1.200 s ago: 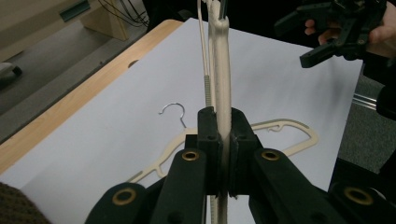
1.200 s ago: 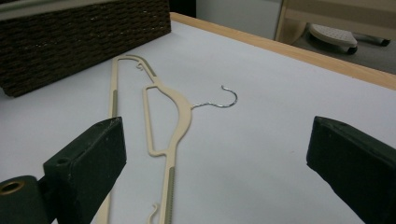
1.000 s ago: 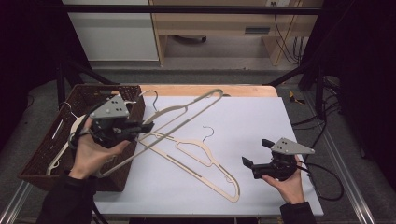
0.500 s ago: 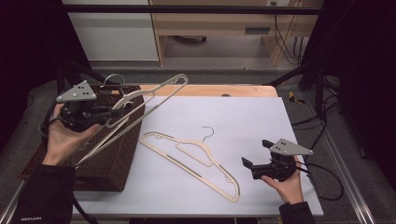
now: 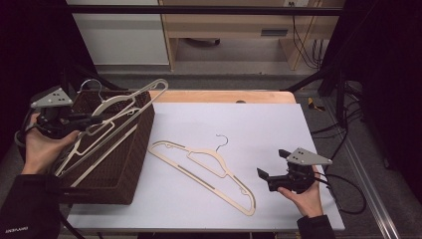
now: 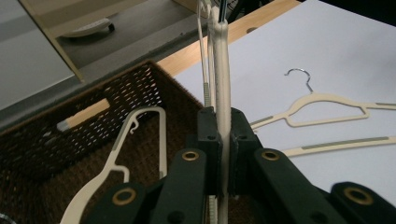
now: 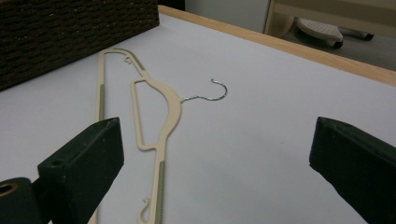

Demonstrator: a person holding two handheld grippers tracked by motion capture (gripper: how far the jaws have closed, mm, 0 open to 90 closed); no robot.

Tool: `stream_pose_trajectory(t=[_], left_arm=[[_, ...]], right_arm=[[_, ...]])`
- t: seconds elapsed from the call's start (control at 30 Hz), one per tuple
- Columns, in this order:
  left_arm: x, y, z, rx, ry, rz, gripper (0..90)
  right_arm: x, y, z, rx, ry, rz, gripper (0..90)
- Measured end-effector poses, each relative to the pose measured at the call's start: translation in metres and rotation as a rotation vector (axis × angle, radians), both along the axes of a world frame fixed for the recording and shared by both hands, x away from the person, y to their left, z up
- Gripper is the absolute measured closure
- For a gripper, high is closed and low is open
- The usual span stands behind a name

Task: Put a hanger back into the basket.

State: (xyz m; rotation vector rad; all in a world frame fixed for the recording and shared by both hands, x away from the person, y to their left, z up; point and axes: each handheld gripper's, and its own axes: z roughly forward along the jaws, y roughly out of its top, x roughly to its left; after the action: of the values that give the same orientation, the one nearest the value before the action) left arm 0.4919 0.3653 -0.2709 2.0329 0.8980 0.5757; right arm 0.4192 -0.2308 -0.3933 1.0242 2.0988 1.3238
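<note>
High view: the left gripper [image 5: 82, 119] has its fingers pinched on a hanger [image 5: 117, 117] slanting over the basket [image 5: 142, 144], long axis up toward the basket's far corner, while the right gripper [image 5: 266, 174], fingers spread, waits well off the basket.

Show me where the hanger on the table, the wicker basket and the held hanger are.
hanger on the table [image 5: 209, 162], high view, on its cream shoulder below the hook.
wicker basket [image 5: 130, 164], high view, on its dark right wall.
held hanger [image 6: 222, 70], left gripper view, on its cream bar above the jaws.
</note>
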Motion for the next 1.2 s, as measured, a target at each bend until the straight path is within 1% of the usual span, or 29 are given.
stream_pose_trajectory(t=[0.03,0.07,0.1,0.23,0.3,0.33,0.37,0.47,0.63,0.7,0.73,0.77,0.87,0.9,1.0,1.07,1.1,1.17,1.2], left_arm=[[0.001,0.004,-0.002,-0.004,0.002,0.008,86.0],[0.002,0.008,-0.003,0.005,0.003,0.014,86.0],[0.002,0.012,-0.005,0.004,0.004,0.021,86.0],[0.003,0.026,-0.011,-0.017,0.006,0.038,86.0],[0.003,0.032,-0.014,-0.023,0.007,0.053,86.0],[0.003,0.035,-0.014,-0.018,0.011,0.055,86.0],[0.004,0.037,-0.016,-0.026,0.013,0.066,86.0],[0.007,0.044,-0.024,-0.036,0.027,0.095,86.0],[0.008,0.054,-0.036,-0.028,0.060,0.124,86.0],[0.008,0.058,-0.042,-0.039,0.071,0.128,86.0],[0.008,0.058,-0.044,-0.053,0.073,0.124,85.9],[0.008,0.058,-0.046,-0.052,0.078,0.120,85.9],[0.012,0.052,-0.056,-0.022,0.115,0.115,85.9],[0.013,0.051,-0.059,-0.025,0.121,0.118,85.9],[0.018,0.045,-0.069,-0.017,0.158,0.124,85.8],[0.020,0.043,-0.077,-0.010,0.178,0.138,85.7],[0.023,0.043,-0.082,-0.008,0.195,0.154,85.6],[0.025,0.043,-0.087,-0.009,0.213,0.180,84.9],[0.025,0.043,-0.087,-0.009,0.213,0.180,84.7]], right_arm=[[0.000,0.000,0.000,-0.002,0.003,0.002,3.3],[0.000,0.000,0.000,-0.003,0.002,0.002,3.3],[0.000,0.001,-0.001,-0.005,0.004,0.003,3.3],[0.001,0.000,-0.001,-0.007,0.004,0.003,3.6],[0.001,0.001,-0.001,-0.009,0.004,0.003,3.6],[0.001,0.001,-0.001,-0.009,0.005,0.002,3.5],[0.001,0.001,-0.001,-0.010,0.006,0.003,3.5],[0.001,0.001,-0.001,-0.012,0.006,0.005,3.5],[0.001,0.000,-0.001,-0.009,0.007,0.004,3.5],[0.001,0.000,-0.001,-0.011,0.006,0.004,3.5],[0.001,0.000,-0.002,-0.008,0.012,0.002,3.5],[0.001,0.000,-0.002,-0.005,0.016,0.002,3.5],[0.002,0.001,-0.002,-0.008,0.013,0.001,3.5],[0.002,0.001,-0.002,-0.006,0.014,0.002,3.6],[0.002,0.001,-0.003,-0.008,0.017,0.000,3.6],[0.002,0.001,-0.003,-0.008,0.018,0.001,3.6],[0.002,0.001,-0.003,-0.008,0.017,0.002,3.6],[0.002,0.001,-0.004,-0.009,0.021,0.005,3.6],[0.002,0.002,-0.004,-0.011,0.021,0.001,3.6]])
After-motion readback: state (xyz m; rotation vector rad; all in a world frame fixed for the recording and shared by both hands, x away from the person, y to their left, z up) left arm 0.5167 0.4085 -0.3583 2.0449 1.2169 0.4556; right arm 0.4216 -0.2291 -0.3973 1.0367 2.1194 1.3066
